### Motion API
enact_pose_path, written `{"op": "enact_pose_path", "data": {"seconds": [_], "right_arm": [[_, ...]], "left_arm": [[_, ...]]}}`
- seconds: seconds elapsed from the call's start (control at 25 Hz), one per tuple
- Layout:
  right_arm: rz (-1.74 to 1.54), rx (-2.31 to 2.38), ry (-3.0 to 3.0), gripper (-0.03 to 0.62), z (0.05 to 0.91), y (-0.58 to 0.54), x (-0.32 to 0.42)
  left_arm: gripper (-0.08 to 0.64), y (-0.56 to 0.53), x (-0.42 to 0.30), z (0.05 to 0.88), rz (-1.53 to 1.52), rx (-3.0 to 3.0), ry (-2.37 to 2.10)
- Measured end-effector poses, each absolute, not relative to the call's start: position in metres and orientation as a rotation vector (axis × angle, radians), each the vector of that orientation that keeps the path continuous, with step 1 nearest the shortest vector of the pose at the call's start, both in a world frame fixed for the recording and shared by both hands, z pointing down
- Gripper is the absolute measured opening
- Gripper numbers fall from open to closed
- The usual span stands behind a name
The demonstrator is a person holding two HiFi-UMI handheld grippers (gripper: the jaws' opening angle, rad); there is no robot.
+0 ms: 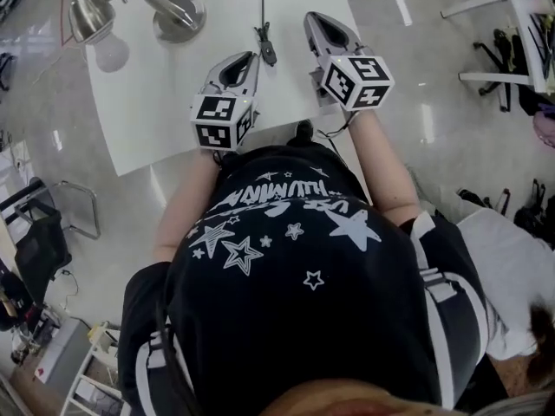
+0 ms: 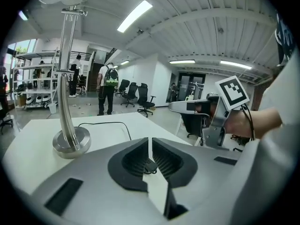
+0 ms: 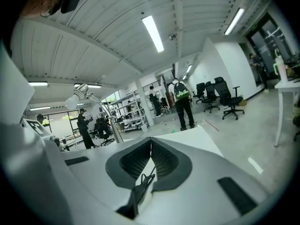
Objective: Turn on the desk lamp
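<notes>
The desk lamp stands at the far left of the white table (image 1: 156,120), with a round metal base (image 1: 179,16), a metal shade (image 1: 89,16) and a white bulb (image 1: 111,53). Its black cord runs right to an inline switch (image 1: 267,48), which lies between my two grippers. My left gripper (image 1: 252,57) is shut and empty, its tips just left of the switch. My right gripper (image 1: 310,16) is also shut and empty, to the right of the switch. In the left gripper view the lamp base (image 2: 71,140) stands ahead on the left. The bulb (image 3: 72,102) shows in the right gripper view.
The table's near edge (image 1: 173,156) lies right under my hands. A black office chair (image 1: 39,232) stands on the floor to the left and a white rack (image 1: 512,33) to the right. People and office chairs (image 2: 140,97) are far off across the room.
</notes>
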State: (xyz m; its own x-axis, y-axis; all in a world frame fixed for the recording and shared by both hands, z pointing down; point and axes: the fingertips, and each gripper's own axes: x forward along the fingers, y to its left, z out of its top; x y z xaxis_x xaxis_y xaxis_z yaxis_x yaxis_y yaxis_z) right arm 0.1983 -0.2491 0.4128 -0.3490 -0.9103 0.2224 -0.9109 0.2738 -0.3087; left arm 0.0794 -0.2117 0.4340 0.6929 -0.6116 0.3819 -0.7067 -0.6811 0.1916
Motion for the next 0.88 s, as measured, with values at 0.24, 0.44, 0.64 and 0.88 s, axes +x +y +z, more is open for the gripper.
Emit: {"op": "enact_pose_path", "data": {"seconds": [0.24, 0.44, 0.64, 0.88], "right_arm": [[0.614, 1.643, -2.576, 0.006, 0.423, -0.262, 0.193], [0.621, 1.502, -2.613, 0.006, 0.437, -0.253, 0.19], [0.621, 1.401, -2.633, 0.006, 0.446, -0.242, 0.195], [0.606, 1.322, -2.634, 0.006, 0.452, -0.237, 0.205]], "left_arm": [[0.012, -0.21, 0.089, 0.451, 0.421, 2.49, -1.147], [0.014, -0.203, 0.095, 0.469, 0.434, 2.42, -1.246], [0.055, -0.201, 0.101, 0.476, 0.413, 2.355, -1.33], [0.158, -0.201, 0.105, 0.494, 0.423, 2.263, -1.42]]}}
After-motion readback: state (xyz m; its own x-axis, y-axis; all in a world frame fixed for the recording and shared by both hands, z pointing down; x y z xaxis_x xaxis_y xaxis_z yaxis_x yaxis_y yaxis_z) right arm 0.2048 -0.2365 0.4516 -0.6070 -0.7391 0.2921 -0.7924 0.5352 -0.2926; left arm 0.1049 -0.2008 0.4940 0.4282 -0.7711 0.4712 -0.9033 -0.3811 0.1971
